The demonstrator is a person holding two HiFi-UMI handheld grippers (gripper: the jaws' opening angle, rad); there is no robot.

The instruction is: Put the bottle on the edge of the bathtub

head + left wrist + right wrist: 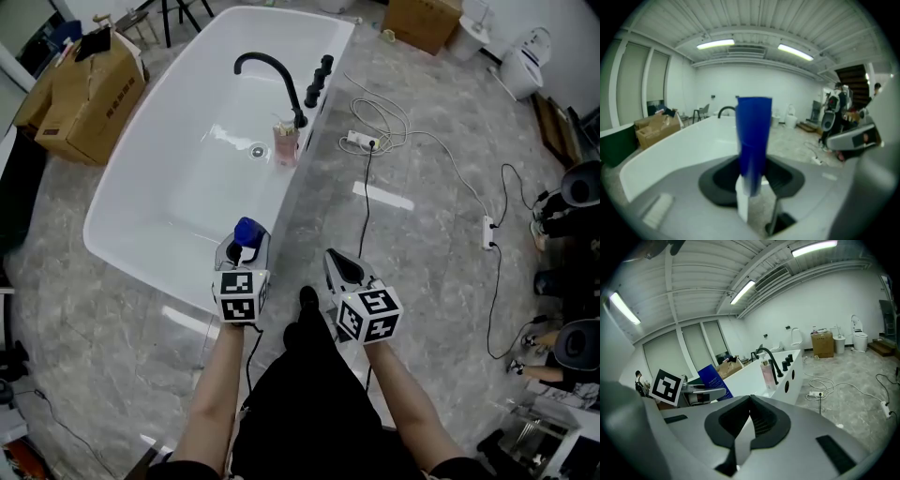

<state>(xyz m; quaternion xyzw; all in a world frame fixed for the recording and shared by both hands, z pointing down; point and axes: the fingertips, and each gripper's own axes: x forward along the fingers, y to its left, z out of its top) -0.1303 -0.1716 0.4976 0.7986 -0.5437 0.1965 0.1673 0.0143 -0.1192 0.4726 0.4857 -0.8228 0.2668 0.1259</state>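
My left gripper (242, 251) is shut on a blue bottle (247, 230), which stands upright between its jaws just over the near rim of the white bathtub (141, 272). In the left gripper view the blue bottle (753, 140) fills the middle, rising out of the jaws. The right gripper (345, 267) hovers beside it over the floor, to the right of the tub, its jaws closed on nothing. From the right gripper view the blue bottle (712, 378) and the left gripper (701, 392) show at the left. A pink bottle (285, 142) stands on the tub's right edge by the black faucet (272, 70).
Cardboard boxes (89, 94) sit left of the tub, another box (422, 21) at the back. White cables and a power strip (361, 141) lie on the grey floor to the right. Black tap knobs (319, 80) line the tub's right rim. A toilet (523, 61) stands far right.
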